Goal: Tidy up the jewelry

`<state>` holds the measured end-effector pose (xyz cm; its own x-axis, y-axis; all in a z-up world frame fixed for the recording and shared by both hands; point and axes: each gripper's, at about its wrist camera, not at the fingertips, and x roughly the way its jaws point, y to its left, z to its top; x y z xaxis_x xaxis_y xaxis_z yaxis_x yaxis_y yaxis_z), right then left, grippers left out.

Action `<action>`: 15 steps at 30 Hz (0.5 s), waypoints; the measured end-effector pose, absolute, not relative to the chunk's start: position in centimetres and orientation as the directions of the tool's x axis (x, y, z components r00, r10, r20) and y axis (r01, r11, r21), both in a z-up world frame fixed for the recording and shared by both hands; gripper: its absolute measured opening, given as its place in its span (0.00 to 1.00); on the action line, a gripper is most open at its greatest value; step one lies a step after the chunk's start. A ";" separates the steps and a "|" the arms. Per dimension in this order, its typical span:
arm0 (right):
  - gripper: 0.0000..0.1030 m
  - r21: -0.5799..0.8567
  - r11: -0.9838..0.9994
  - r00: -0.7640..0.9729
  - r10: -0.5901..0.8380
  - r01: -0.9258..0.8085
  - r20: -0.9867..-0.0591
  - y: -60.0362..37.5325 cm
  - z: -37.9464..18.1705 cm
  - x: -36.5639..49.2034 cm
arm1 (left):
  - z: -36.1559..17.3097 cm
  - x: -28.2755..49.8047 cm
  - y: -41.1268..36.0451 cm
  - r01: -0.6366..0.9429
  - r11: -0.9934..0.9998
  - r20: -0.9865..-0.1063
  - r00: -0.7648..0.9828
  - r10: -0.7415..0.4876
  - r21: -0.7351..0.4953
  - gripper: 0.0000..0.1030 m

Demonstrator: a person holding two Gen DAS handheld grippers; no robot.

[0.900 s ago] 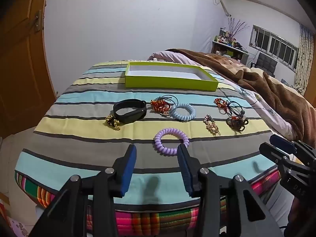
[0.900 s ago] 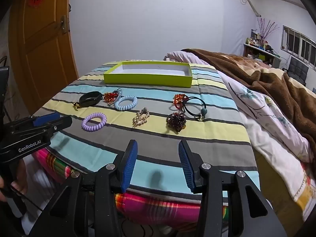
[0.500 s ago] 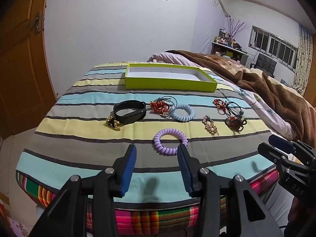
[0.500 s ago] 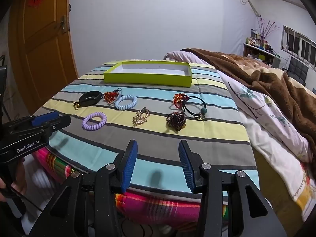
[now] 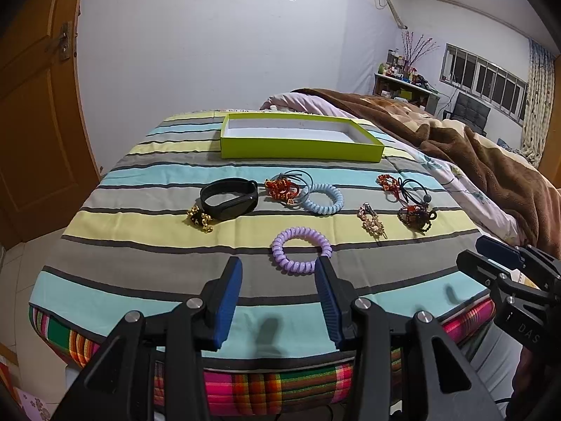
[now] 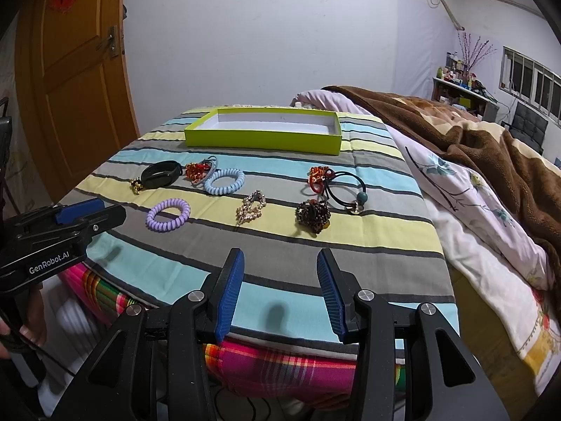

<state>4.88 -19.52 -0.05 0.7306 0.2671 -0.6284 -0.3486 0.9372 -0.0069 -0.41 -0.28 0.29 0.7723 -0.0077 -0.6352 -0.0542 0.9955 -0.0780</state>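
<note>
2 handheld grippers are hovering over the near edge of a bed covered with a striped sheet (image 5: 140,224). The left gripper (image 5: 278,301) is holding its blue pads wide apart with nothing between them, and the right gripper (image 6: 278,291) is doing the same. Neither is touching any jewelry.

Jewelry is lying scattered across the middle of the sheet. A purple coil band (image 5: 301,251) is sitting nearest the left gripper, just beyond its fingertips. Behind it, a black band (image 5: 229,203) is resting with a small gold piece (image 5: 200,218) touching its left end. A red knotted ornament (image 5: 282,189) is lying against a light blue coil band (image 5: 323,199). Farther right, a pale beaded clip (image 6: 250,207), a dark beaded cluster (image 6: 312,215), and a black elastic with a teal bead (image 6: 345,189) are sitting near each other.

A shallow lime-green box (image 5: 301,147) with a white inside is standing open behind the jewelry. A brown blanket (image 6: 455,133) is lying along the right side.
</note>
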 end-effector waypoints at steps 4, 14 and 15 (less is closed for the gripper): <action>0.43 -0.008 0.937 0.731 0.267 -0.349 -0.628 -19.5 0.0 4.8 | 0.4 -0.3 -0.1 -0.055 0.995 -0.635 0.773 -0.007 -0.077 0.43; 0.43 -0.010 0.937 0.731 0.265 -0.349 -0.629 -19.4 0.0 4.8 | 0.5 -0.3 0.0 -0.054 0.995 -0.634 0.773 -0.008 -0.078 0.44; 0.43 -0.009 0.937 0.730 0.266 -0.349 -0.629 -19.5 0.0 4.9 | 0.6 -0.3 0.1 -0.054 0.995 -0.634 0.773 -0.009 -0.079 0.44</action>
<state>4.85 -19.46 -0.03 0.7301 0.2661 -0.6294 -0.3492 0.9370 -0.0089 -0.28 0.06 0.56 0.7731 -0.0087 -0.6342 -0.0537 0.9954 -0.0790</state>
